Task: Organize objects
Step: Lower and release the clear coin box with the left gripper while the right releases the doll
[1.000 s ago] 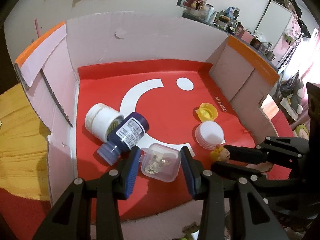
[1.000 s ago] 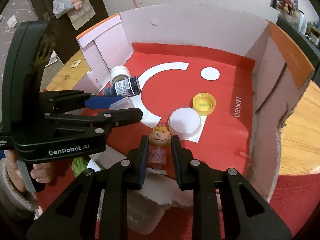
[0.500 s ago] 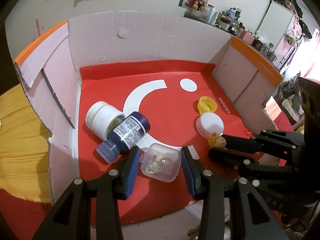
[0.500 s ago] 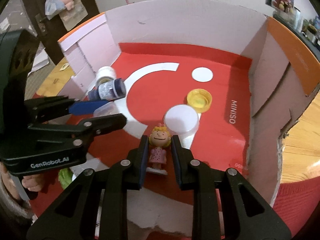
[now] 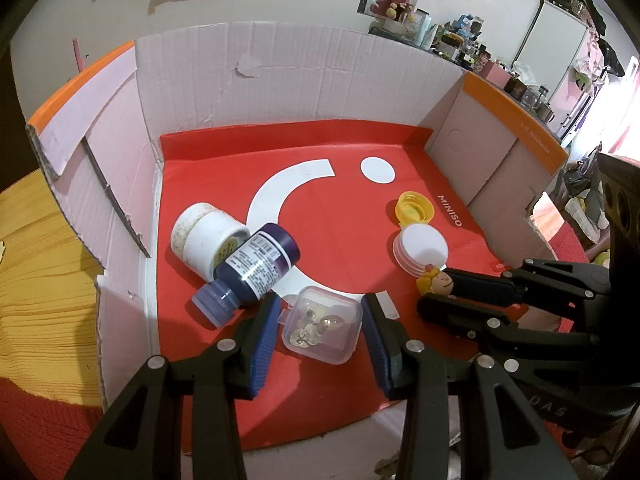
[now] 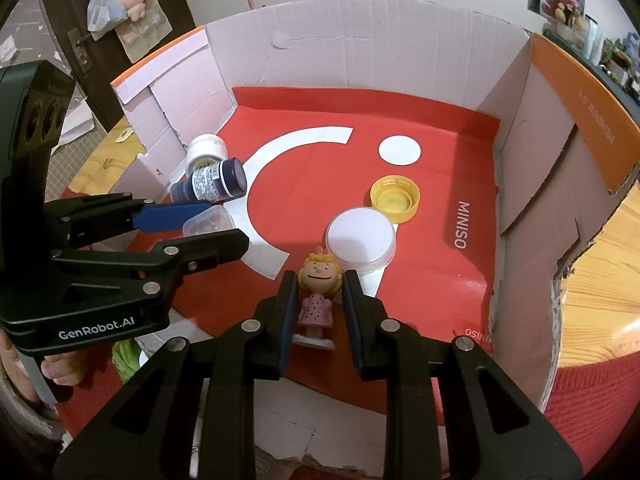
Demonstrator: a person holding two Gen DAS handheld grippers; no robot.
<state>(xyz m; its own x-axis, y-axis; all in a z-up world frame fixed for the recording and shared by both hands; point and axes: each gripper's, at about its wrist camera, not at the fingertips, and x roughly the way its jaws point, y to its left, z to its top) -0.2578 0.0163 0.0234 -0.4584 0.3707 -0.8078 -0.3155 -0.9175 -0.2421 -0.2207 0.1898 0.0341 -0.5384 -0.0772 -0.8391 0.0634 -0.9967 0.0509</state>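
Cardboard box (image 5: 304, 76) holds everything. Inside, nearest its open front, the left gripper (image 5: 320, 320) clasps a clear plastic case (image 5: 322, 330); beside it the right gripper (image 6: 318, 304) is clenched on a small girl figurine (image 6: 318, 300).

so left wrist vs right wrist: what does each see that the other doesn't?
Left wrist only: the trinkets inside the clear box held between the left tongs.

Right wrist only: the figurine's pink dress and base, the right tongs shut on her, and fingers on the left handle.

Both: cardboard box, white jar, blue bottle, yellow cap, white lid.
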